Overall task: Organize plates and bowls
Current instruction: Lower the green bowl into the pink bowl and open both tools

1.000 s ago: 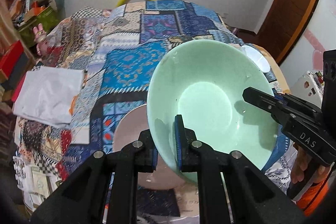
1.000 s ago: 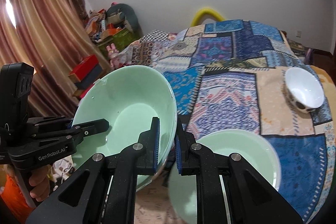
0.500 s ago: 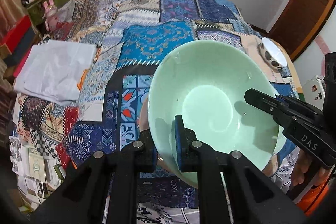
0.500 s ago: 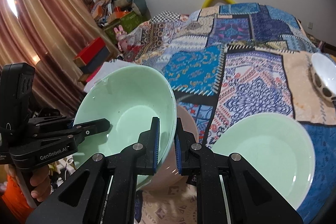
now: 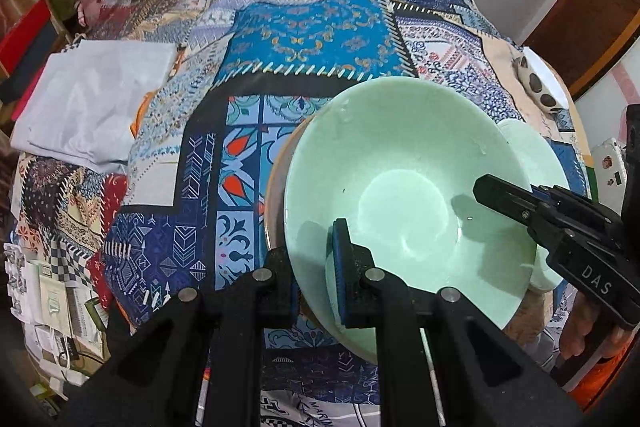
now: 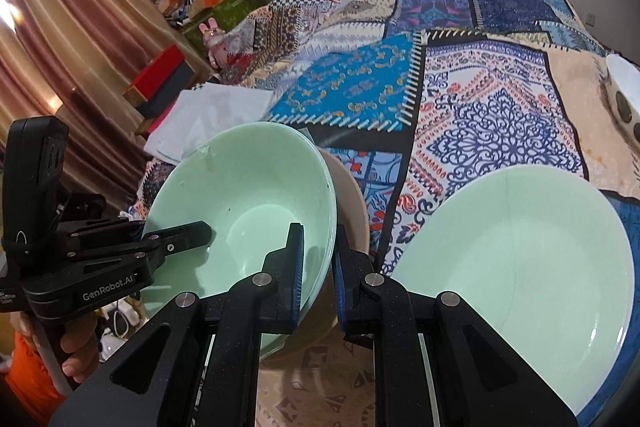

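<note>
A pale green bowl [image 5: 404, 195] is held by both grippers just above a beige plate [image 5: 280, 171]. My left gripper [image 5: 316, 267] is shut on the bowl's near rim. My right gripper [image 6: 318, 267] is shut on the opposite rim of the green bowl [image 6: 248, 203], with the beige plate [image 6: 352, 203] showing behind it. A green plate [image 6: 516, 263] lies flat to the right on the patchwork cloth. A small white spotted bowl [image 6: 624, 99] sits at the far right edge; it also shows in the left wrist view [image 5: 540, 87].
The surface is covered by a patchwork cloth [image 5: 312, 39]. A folded white cloth [image 5: 92, 99] lies at its left side. Boxes and clutter [image 6: 192, 3] stand beyond the left edge by curtains. A wooden door [image 5: 592, 7] is at the right.
Both grippers have lowered the green bowl toward the beige plate. The view has tilted down, so the green plate and the cloth now appear closer.
</note>
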`<move>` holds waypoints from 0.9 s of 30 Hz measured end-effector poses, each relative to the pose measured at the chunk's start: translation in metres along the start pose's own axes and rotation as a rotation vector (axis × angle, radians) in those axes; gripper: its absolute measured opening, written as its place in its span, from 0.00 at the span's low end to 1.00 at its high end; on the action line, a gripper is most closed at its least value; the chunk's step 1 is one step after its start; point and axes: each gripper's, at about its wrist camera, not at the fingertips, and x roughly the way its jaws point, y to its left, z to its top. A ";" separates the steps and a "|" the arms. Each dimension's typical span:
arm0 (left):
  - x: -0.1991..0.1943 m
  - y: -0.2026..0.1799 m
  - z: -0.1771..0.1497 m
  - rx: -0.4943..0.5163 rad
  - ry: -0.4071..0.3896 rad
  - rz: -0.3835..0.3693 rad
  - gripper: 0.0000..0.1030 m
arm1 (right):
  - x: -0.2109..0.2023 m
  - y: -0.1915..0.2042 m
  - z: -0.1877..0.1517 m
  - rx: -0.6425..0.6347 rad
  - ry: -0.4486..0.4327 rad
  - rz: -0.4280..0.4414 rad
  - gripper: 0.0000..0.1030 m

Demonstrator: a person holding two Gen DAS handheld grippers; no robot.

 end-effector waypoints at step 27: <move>0.015 -0.021 0.007 0.098 0.005 0.090 0.24 | -0.013 -0.008 -0.002 -0.006 -0.012 -0.017 0.15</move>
